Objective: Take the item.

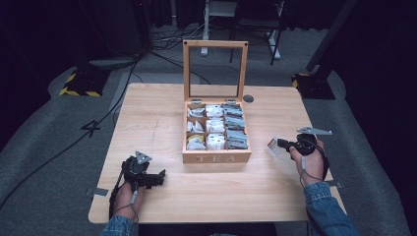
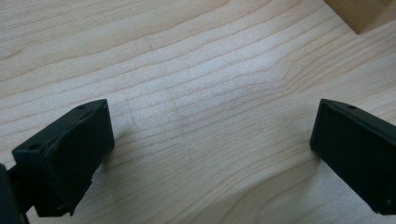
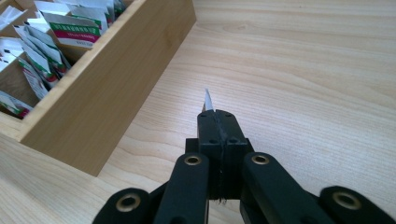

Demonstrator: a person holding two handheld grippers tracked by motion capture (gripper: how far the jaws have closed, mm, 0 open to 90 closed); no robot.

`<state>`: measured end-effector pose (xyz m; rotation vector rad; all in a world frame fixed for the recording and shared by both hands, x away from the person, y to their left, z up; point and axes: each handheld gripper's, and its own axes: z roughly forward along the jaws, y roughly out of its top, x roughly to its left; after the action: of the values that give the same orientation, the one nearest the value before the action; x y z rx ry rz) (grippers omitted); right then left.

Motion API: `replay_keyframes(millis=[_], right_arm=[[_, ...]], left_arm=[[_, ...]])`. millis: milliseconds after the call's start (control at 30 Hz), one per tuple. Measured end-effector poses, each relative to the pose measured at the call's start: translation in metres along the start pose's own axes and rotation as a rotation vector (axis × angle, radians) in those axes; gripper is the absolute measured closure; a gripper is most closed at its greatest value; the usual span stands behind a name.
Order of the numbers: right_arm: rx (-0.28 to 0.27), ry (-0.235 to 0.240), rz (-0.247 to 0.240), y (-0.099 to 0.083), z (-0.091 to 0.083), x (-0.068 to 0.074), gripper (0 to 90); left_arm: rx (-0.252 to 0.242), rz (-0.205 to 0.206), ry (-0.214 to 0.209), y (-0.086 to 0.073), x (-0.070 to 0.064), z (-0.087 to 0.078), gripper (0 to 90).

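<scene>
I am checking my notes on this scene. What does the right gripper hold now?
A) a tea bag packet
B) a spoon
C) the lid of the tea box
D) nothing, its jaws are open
A: the right gripper is shut on a tea bag packet, beside the open tea box.

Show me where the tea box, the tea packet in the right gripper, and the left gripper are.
tea box (image 1: 216,158): high view, front wall
tea packet (image 1: 273,146): high view, its face
left gripper (image 2: 212,154): left gripper view, midway between fingertips
</scene>
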<state>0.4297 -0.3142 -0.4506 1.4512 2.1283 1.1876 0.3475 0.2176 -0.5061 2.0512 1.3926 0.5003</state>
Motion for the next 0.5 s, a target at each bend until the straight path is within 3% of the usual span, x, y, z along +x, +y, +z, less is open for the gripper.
replay_keyframes(millis=[400,500], right_arm=[[0.025,-0.015,0.028,-0.0043,0.0039,-0.0077,89.7],[0.021,-0.017,0.034,-0.0051,0.0049,-0.0093,83.3]], left_arm=[[0.0,0.0,0.0,0.0,0.0,0.0,0.0],[0.0,0.0,0.0,0.0,0.0,0.0,0.0]])
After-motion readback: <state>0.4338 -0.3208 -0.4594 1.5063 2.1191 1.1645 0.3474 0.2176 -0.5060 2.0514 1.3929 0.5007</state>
